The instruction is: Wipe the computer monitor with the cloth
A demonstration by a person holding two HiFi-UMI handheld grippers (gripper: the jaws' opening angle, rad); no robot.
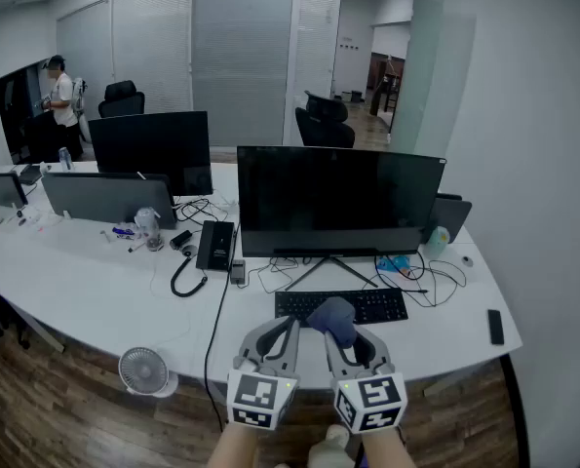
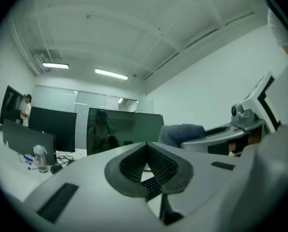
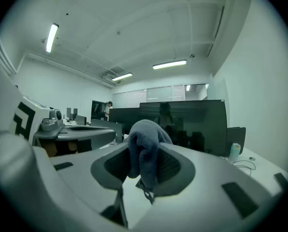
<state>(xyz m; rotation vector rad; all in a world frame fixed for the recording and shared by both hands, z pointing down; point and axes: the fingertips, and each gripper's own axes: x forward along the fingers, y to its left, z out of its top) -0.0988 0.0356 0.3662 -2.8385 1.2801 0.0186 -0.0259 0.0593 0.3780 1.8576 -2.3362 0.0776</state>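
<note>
The wide black monitor [image 1: 338, 201] stands on the white desk [image 1: 85, 291], its screen dark, with a black keyboard [image 1: 363, 306] in front of it. My right gripper [image 1: 344, 337] is shut on a blue-grey cloth [image 1: 332, 318], held low above the keyboard's near edge. In the right gripper view the cloth [image 3: 144, 149] bulges up between the jaws of the right gripper [image 3: 146, 167], and the monitor [image 3: 192, 122] lies ahead. My left gripper [image 1: 282, 331] hangs just left of it, and in its own view the left gripper [image 2: 146, 149] is shut and holds nothing.
A second monitor [image 1: 151, 149] and a grey screen back [image 1: 104, 198] stand at the left, with a bottle [image 1: 149, 227], a black box [image 1: 216, 244] and cables. A small fan [image 1: 143, 370] sits at the desk's near edge and a phone [image 1: 495, 326] at the right. A person [image 1: 61, 100] stands far left.
</note>
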